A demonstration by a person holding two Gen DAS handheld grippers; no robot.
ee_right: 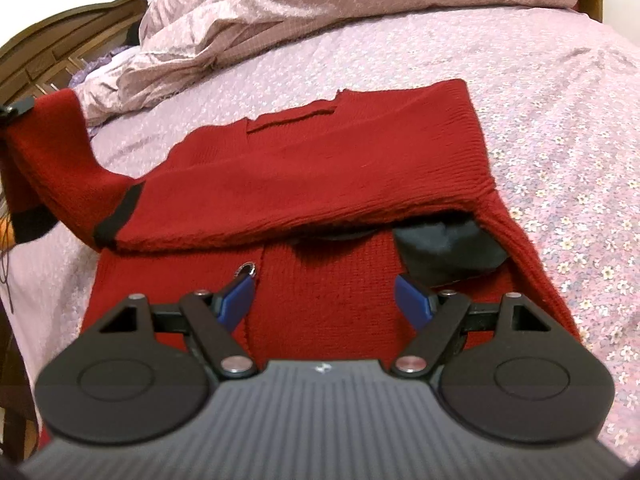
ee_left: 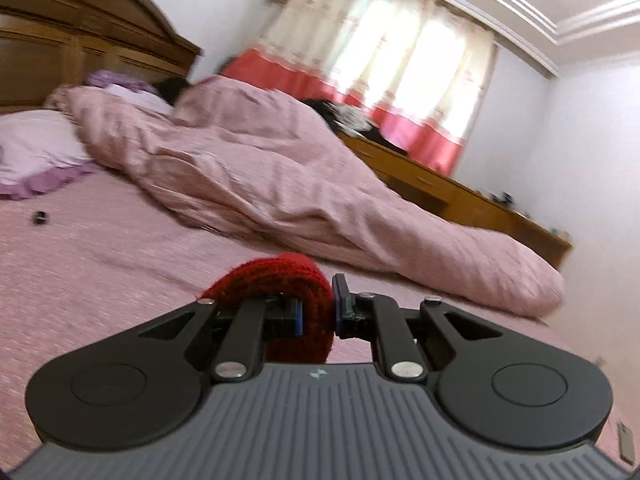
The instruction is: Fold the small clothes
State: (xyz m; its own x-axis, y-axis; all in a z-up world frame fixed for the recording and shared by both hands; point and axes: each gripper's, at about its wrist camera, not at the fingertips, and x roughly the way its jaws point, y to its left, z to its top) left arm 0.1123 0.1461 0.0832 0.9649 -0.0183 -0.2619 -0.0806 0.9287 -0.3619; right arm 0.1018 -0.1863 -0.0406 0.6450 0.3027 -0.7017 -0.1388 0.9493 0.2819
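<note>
A red knit sweater (ee_right: 320, 168) with black bands lies partly folded on the flowered bedsheet (ee_right: 560, 120). Its left sleeve (ee_right: 52, 152) is lifted off the bed toward the left edge of the right wrist view. My left gripper (ee_left: 318, 314) is shut on a fold of that red knit (ee_left: 276, 276) and points almost level over the bed. My right gripper (ee_right: 324, 292) hangs open just above the sweater's front, blue pads (ee_right: 236, 300) apart with nothing between them. A metal snap (ee_right: 247, 269) and a black cloth patch (ee_right: 444, 256) show under the folded layer.
A crumpled pink quilt (ee_left: 280, 176) lies along the bed's far side. Pillows (ee_left: 36, 152) rest against the wooden headboard (ee_left: 80, 40). A wooden dresser (ee_left: 460, 196) stands below the curtained window (ee_left: 400, 60). A small black object (ee_left: 39, 217) lies on the sheet.
</note>
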